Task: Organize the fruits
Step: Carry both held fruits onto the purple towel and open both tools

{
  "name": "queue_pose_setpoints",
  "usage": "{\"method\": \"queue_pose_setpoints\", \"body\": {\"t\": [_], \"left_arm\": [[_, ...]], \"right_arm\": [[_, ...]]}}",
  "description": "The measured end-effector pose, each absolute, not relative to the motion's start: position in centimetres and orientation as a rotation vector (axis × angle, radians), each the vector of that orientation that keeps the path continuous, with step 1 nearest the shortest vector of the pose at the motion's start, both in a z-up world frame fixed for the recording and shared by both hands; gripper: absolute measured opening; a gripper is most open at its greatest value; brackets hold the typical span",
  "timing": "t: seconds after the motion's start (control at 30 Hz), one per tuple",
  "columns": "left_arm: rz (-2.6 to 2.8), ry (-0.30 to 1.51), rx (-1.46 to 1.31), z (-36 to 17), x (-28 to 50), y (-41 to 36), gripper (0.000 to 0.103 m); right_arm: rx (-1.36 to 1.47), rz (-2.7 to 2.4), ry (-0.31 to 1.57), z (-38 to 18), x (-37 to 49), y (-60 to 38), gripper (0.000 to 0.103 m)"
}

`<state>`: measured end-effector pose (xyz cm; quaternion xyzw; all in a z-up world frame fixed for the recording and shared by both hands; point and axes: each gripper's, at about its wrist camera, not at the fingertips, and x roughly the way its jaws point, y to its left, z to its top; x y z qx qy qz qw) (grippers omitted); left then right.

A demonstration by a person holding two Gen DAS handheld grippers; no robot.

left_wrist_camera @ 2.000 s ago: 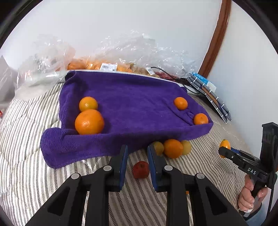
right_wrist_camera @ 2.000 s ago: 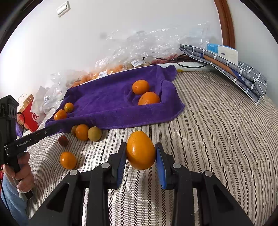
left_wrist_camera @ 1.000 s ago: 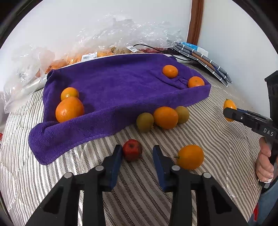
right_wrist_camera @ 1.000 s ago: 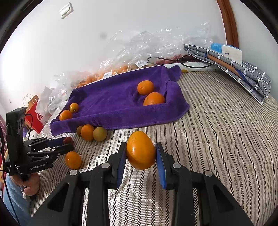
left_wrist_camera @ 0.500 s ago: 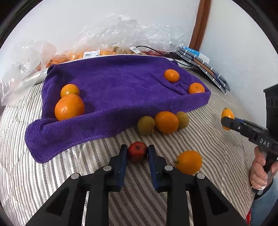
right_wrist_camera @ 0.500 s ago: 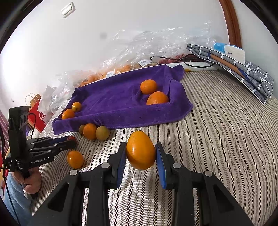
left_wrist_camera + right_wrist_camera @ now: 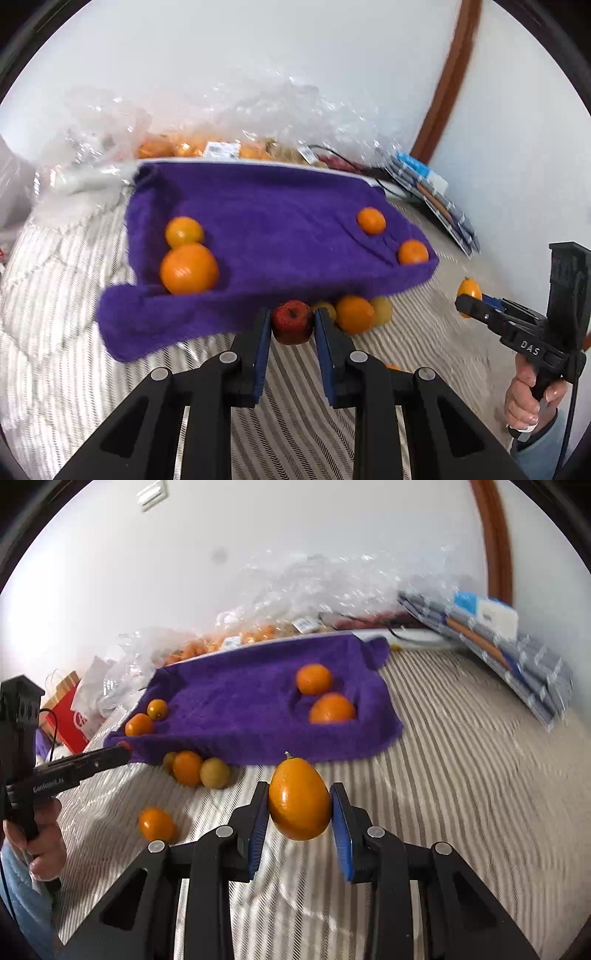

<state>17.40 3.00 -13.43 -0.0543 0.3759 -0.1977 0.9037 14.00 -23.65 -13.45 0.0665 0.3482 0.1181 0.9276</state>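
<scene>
My left gripper (image 7: 292,323) is shut on a small red apple (image 7: 292,322), held above the striped bedding in front of the purple towel (image 7: 266,225). My right gripper (image 7: 299,805) is shut on an oval orange fruit (image 7: 299,798), also off the bed. The towel carries two oranges (image 7: 188,268) on its left side and two small ones (image 7: 371,220) on its right. A cluster of an orange (image 7: 187,768) and two yellow-green fruits (image 7: 214,772) lies at the towel's front edge. One loose orange (image 7: 156,824) rests on the bedding near the hand holding the left gripper.
Crumpled clear plastic bags (image 7: 258,114) with more fruit lie behind the towel against the wall. A folded plaid cloth (image 7: 517,661) leans at the right. A red paper bag (image 7: 68,716) stands at the bed's left side. Striped bedding (image 7: 461,782) spreads right of the towel.
My left gripper closed on the red apple and lifted it off the bedding toward the towel. The right gripper kept still with its orange fruit.
</scene>
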Motion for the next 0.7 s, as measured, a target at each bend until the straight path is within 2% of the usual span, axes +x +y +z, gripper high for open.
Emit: {"method": "queue_pose_setpoints", "body": {"t": [0.17, 0.33, 0.7], "left_arm": [[-0.361, 0.748, -0.104, -10.9, 19.4, 3.3, 0.023], [-0.285, 0.738, -0.126, -10.6, 23.0, 3.3, 0.023], [-0.215, 0.76, -0.117, -14.7, 26.2, 3.2, 0.023]], "right_arm": [[0.08, 0.282, 0.655, -9.8, 16.9, -22.0, 0.033], [0.023, 0.289, 0.637, -8.5, 20.9, -21.0, 0.032], [0.077, 0.237, 0.739, -13.3, 26.2, -23.0, 0.033]]}}
